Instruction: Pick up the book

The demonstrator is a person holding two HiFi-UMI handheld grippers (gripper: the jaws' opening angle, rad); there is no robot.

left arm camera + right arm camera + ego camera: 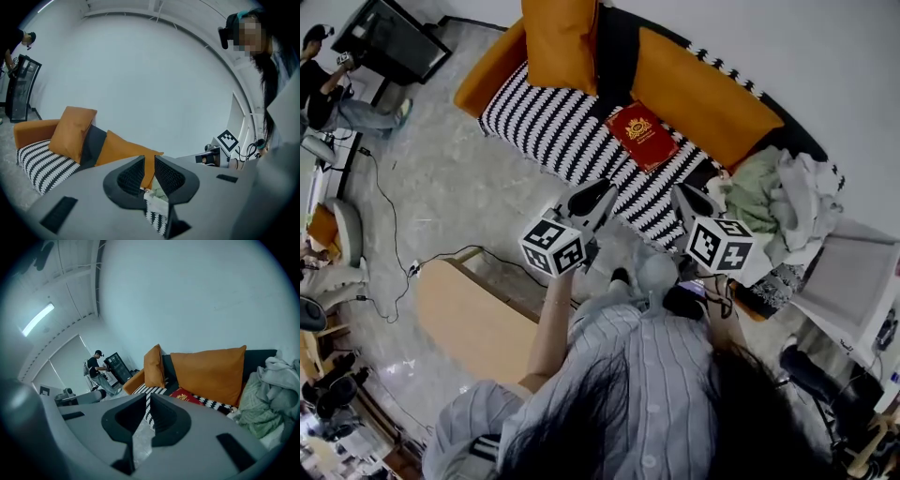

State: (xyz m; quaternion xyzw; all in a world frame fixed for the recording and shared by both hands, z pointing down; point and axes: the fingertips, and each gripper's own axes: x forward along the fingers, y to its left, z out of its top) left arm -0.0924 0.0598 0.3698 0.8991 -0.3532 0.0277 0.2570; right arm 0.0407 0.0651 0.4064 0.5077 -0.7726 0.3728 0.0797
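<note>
Book (642,136) lies on striped sofa (544,122) against white wall (834,56); left claw (149,161), right claw (146,399) closed, empty.

Head view looked steeply down from above the person onto the sofa (534,122), not close. Left gripper view rode the left gripper (149,164), facing nearly level along the sofa toward the wall. Right gripper view, on the right gripper (148,399), faced the sofa obliquely (large orange cushion (211,373) common to all three).

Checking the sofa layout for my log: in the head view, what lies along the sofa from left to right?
Orange armrest → upright orange cushion → red book → pile of clothes.
</note>
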